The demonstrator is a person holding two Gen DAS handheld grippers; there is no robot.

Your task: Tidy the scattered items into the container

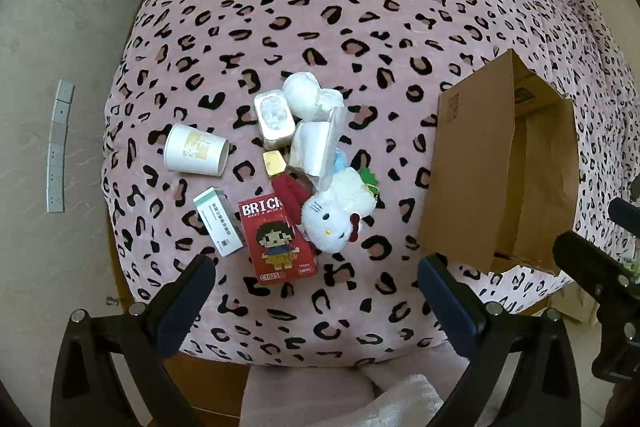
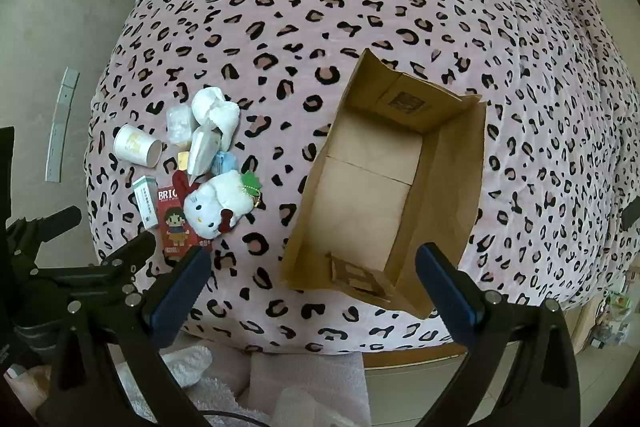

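L tongs (image 1: 316, 279): I see both jaws spread wide, nothing between, hovering above the bed w/ the item pile ahead of the tips. R tongs (image 2: 312, 269): same state, released and empty, hovering over the near end of the box (image 2: 452, 187). Box is open-top cardboard, flaps up, sits on the leopard blanket (image 2: 360, 7) to the right of the pile, well apart from it; inside looks bare except a flap at the near end. Pile, near to far: red brick box (image 1: 276, 239), touching a white cat plush (image 1: 332, 215) on its right; green-white carton (image 1: 218, 221) just beside the brick box on the left; paper cup (image 1: 196, 149) on its side; gold block (image 1: 274, 163); wipes pack (image 1: 274, 119); clear bag (image 1: 316, 143); white wads (image 1: 308, 95) farthest. Floor (image 1: 60, 27) lies left of the bed.
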